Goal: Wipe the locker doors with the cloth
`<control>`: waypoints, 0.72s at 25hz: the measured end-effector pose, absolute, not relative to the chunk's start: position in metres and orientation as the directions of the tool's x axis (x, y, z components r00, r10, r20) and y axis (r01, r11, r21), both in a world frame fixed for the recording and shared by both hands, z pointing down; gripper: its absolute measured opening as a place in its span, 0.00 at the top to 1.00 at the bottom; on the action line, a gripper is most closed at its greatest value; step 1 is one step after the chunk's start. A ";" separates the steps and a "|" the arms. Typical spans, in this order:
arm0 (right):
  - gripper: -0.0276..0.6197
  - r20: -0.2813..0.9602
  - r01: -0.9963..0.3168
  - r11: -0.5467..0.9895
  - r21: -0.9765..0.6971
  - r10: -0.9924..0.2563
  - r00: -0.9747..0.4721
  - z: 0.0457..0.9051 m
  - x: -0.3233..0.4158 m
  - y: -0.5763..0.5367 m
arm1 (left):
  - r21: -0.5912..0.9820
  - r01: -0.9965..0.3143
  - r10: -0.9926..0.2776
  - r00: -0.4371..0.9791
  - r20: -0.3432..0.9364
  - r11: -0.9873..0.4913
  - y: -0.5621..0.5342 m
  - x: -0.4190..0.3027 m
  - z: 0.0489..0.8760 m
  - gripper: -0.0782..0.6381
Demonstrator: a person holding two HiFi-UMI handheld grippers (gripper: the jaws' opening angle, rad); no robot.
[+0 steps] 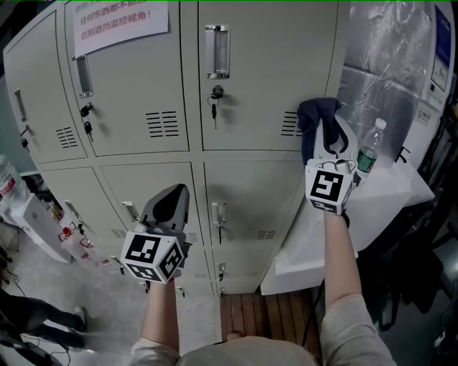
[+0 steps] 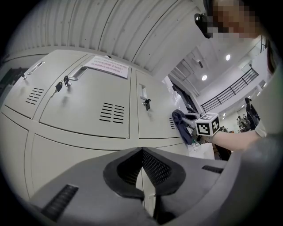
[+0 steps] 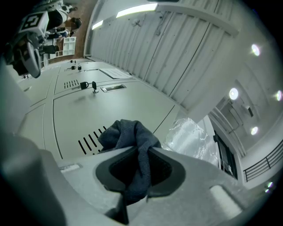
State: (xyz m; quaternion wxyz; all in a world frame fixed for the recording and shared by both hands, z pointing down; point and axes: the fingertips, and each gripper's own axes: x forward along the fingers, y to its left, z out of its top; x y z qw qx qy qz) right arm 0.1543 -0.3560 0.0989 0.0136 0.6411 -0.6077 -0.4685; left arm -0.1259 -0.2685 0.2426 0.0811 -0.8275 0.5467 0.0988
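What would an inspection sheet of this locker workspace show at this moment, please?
Surface: grey locker doors, shut, with keys in several locks; no dirt can be made out.
Job's things: dark cloth, bunched, at the vent slots of the upper right door.
Clutter: paper notice stuck on the upper left door; plastic bottle upright on the white table to the right.
Grippers: right tongs shut on the cloth; left tongs shut, empty, held low before the lower doors.
Cables: nothing seen for certain.
Surroundings: crinkled silver sheeting right of the lockers; wooden floor strip at their foot.
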 end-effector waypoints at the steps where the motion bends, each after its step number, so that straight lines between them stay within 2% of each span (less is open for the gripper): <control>1: 0.88 -0.591 -0.782 -0.258 0.567 -0.789 -0.168 0.098 0.157 -0.355 | -0.025 -0.923 -0.891 0.378 -0.250 -0.384 -0.267 -0.128 0.244 0.89; 6: 0.88 -0.667 -0.879 -0.193 0.436 -0.725 -0.172 0.102 0.152 -0.329 | -0.052 -0.938 -0.910 0.344 -0.231 -0.342 -0.266 -0.140 0.256 0.89; 18: 0.87 -0.598 -0.885 0.132 0.447 -0.692 -0.406 0.194 0.019 -0.299 | -0.048 -0.954 -0.924 0.299 -0.240 -0.297 -0.255 -0.160 0.289 0.89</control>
